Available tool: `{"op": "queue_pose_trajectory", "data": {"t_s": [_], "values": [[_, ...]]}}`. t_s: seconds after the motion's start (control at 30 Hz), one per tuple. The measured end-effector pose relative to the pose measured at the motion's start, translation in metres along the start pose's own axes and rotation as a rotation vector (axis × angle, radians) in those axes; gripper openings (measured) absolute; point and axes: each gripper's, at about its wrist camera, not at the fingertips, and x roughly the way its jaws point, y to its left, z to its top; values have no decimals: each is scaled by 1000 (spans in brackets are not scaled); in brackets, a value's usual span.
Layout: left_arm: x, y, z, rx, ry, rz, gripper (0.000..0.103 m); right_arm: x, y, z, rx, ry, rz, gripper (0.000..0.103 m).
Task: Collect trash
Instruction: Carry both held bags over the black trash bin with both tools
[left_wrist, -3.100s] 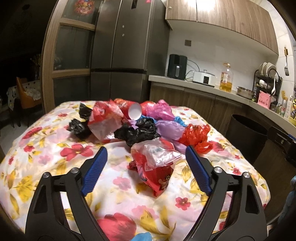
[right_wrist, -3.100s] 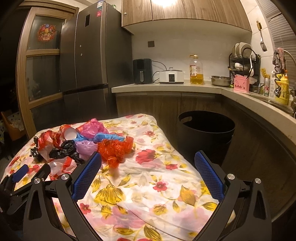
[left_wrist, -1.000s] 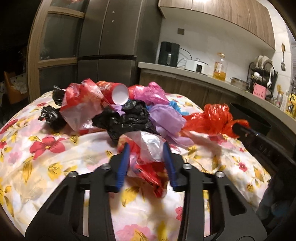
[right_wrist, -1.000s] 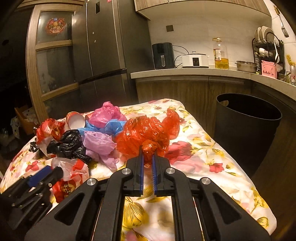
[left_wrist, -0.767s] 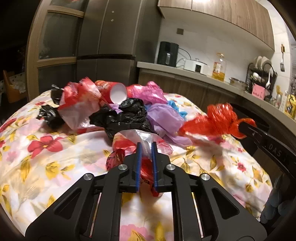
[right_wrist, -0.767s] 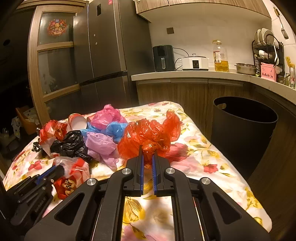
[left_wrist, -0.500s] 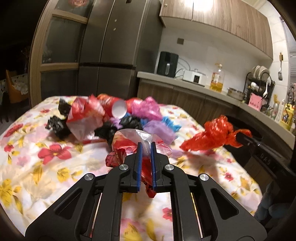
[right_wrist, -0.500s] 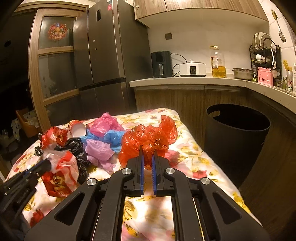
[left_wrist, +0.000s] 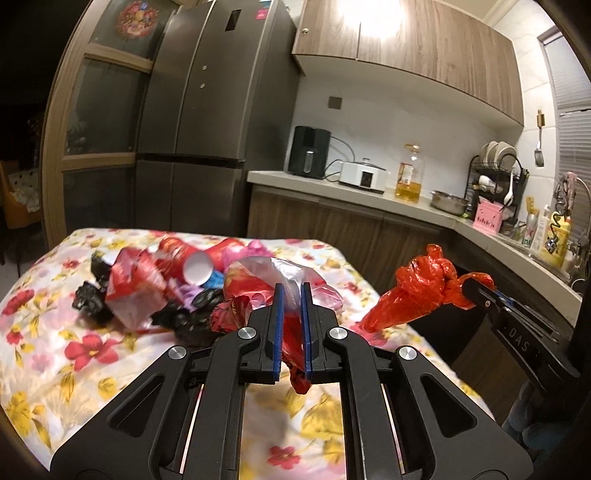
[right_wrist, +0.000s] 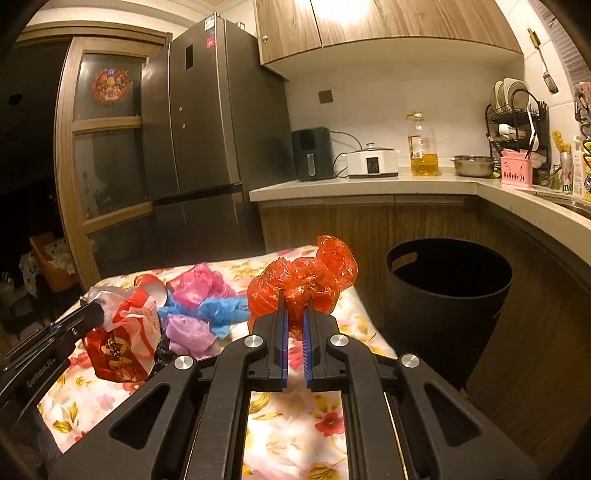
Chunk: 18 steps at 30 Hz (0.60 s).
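Observation:
My left gripper (left_wrist: 290, 291) is shut on a red and clear printed plastic bag (left_wrist: 255, 284) and holds it above the flowered table (left_wrist: 55, 362). The bag also shows in the right wrist view (right_wrist: 122, 336). My right gripper (right_wrist: 294, 314) is shut on a crumpled red-orange plastic bag (right_wrist: 306, 280), lifted off the table; it shows in the left wrist view (left_wrist: 417, 291) at the right. A pile of trash lies on the table: a red paper cup (left_wrist: 192, 262), black bags (left_wrist: 92, 299), a pink bag (right_wrist: 201, 284), a blue bag (right_wrist: 221, 310) and a purple bag (right_wrist: 188, 332).
A black trash bin (right_wrist: 447, 291) stands on the floor right of the table, below the kitchen counter (right_wrist: 369, 188). A tall dark fridge (right_wrist: 210, 147) stands behind the table. The counter carries an air fryer, a cooker, an oil bottle and a dish rack.
Both grippers have risen with their bags, which now hang above the table. The right gripper's red-orange bag has moved right, nearer the bin.

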Motion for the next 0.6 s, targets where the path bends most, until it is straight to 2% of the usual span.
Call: {"op": "queue_pose_trajectory", "data": {"t_s": [0.33, 0.6], "values": [[27, -41, 24, 27, -20, -106, 8, -5, -24, 19, 7, -61, -53, 7], [64, -94, 49, 58, -52, -222, 8, 0, -64, 43, 23, -128, -160, 7]]}}
